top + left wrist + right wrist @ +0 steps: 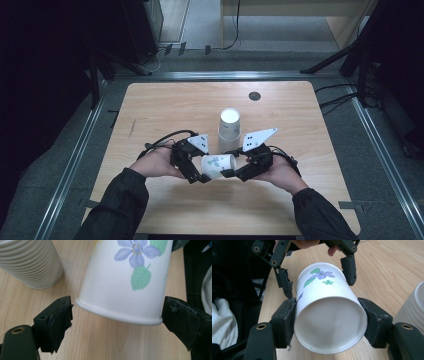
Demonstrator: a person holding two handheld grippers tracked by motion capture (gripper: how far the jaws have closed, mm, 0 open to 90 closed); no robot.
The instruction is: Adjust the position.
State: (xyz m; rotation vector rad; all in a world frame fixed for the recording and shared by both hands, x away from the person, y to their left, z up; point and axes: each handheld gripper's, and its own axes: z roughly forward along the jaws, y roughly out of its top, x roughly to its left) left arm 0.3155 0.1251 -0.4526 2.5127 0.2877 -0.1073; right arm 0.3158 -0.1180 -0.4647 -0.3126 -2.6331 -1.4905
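grippers meet at the lower middle of the high view, over a wooden table (165,105), with a flowered paper cup (218,165) lying on its side between them. the right gripper (231,173) comes in from the lower right of that frame and has its jaws pressed against both sides of the cup near its base; in the right gripper view the two black pads squeeze the cup (329,320) at left and right of the frame's centre, the white bottom disc facing the camera. the left gripper (197,178) comes in from the lower left, and its jaws stand apart: in the left gripper view the cup's rolled rim (120,315) sits between the two pads, a gap showing at the left pad, while at the right pad i cannot tell whether it touches. purple petals and green leaves are printed on the cup wall. a stack of ribbed white cups (229,129) stands upright just above the grippers in the high view, near the flowered cup but apart from it. dark sleeves enter from the bottom edge.
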